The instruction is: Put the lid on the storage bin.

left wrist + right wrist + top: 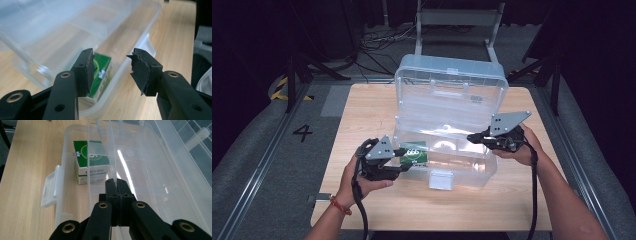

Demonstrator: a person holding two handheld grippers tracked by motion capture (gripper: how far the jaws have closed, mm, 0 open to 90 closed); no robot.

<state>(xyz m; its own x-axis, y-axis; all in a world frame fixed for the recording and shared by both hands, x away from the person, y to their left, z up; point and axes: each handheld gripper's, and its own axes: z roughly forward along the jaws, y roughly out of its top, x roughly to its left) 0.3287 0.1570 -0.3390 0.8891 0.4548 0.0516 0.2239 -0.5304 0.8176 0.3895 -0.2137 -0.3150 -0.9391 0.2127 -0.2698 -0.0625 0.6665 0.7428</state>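
- Forearms come in from the bottom edge of the high view, each hand holding a gripper. The left gripper (399,161) sits at lower centre-left with its tips by the left end of a clear plastic box (472,172). A green carton (414,153) lies inside that end of the box, just past the tips.
- Over at centre-right, the right gripper (472,138) reaches to the box's right part, jaws pressed together on a clear inner tray (447,131) that sits above the base.
- Behind it the box's lid (451,82) stands open and upright in the upper middle; a white latch (441,179) juts from the front wall. All of it rests on a light wooden table (362,105).
- Black jaws rise from the bottom of the left gripper view, parted to a middling gap with nothing between the pads. The green carton (101,72) shows at centre behind the left jaw, down inside the box's corner, and the clear wall (130,65) runs diagonally across the gap.
- From the bottom of the right gripper view, the jaws stand closed, pinching the thin clear tray edge (110,157). The green and white carton (91,161) stands in the upper left, partly behind that clear wall, with a pale ring mark on top. The latch (51,187) hangs at the left.
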